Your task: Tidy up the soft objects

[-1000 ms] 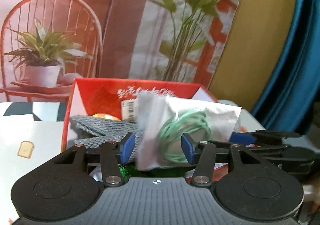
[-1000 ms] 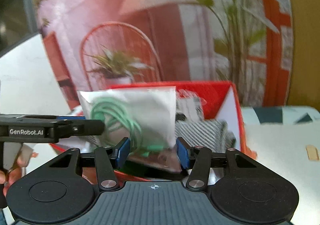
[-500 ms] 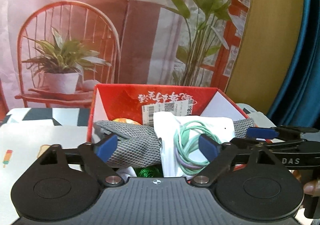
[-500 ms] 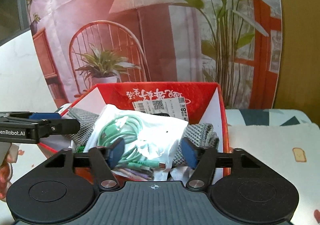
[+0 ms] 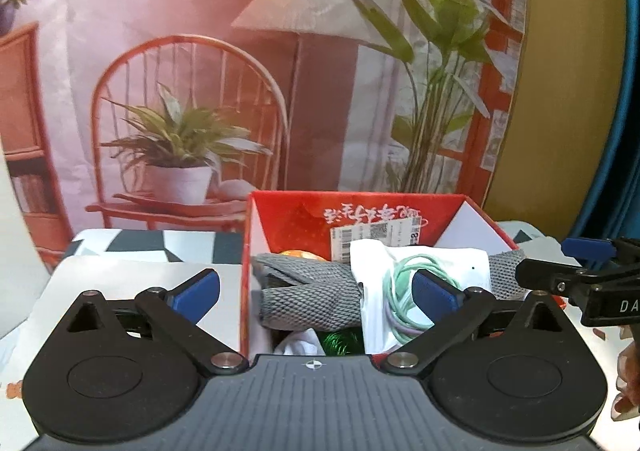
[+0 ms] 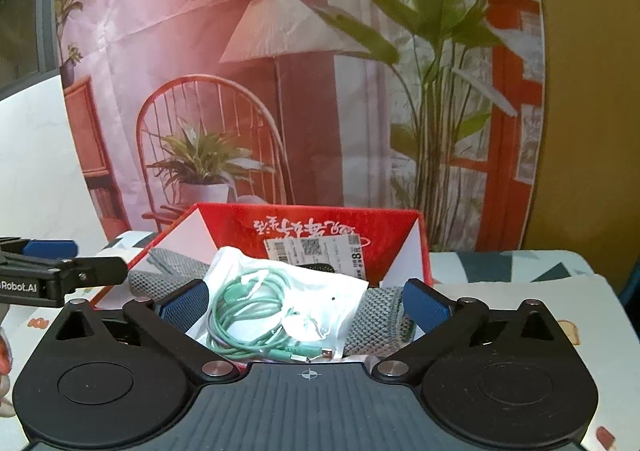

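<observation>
A red cardboard box [image 5: 247, 251] stands on the table, seen also from the right wrist as the box [image 6: 418, 247]. Inside, a clear bag of coiled green cable [image 5: 400, 271] lies on top of grey knit cloth [image 5: 312, 293]. My left gripper [image 5: 316, 287] hovers in front of the box, jaws opening wide, touching nothing. In the right wrist view the bag [image 6: 280, 299] rests loose between the spread pads of my right gripper [image 6: 306, 301], whose jaws are also opening without pressing it. The grey cloth [image 6: 372, 325] shows beneath. Each gripper appears at the edge of the other's view.
A printed backdrop [image 5: 280, 71] of a chair, lamp and plants hangs right behind the box. A white shipping label [image 6: 316, 249] sticks to the box's back wall. Something orange [image 5: 296, 254] and green foil [image 5: 340, 343] lie under the cloth. Patterned tablecloth [image 6: 520, 263] spreads around.
Both grippers held the cable bag between them, then spread wide and let it go. The bag now lies in the box, and both grippers have drawn back and up.
</observation>
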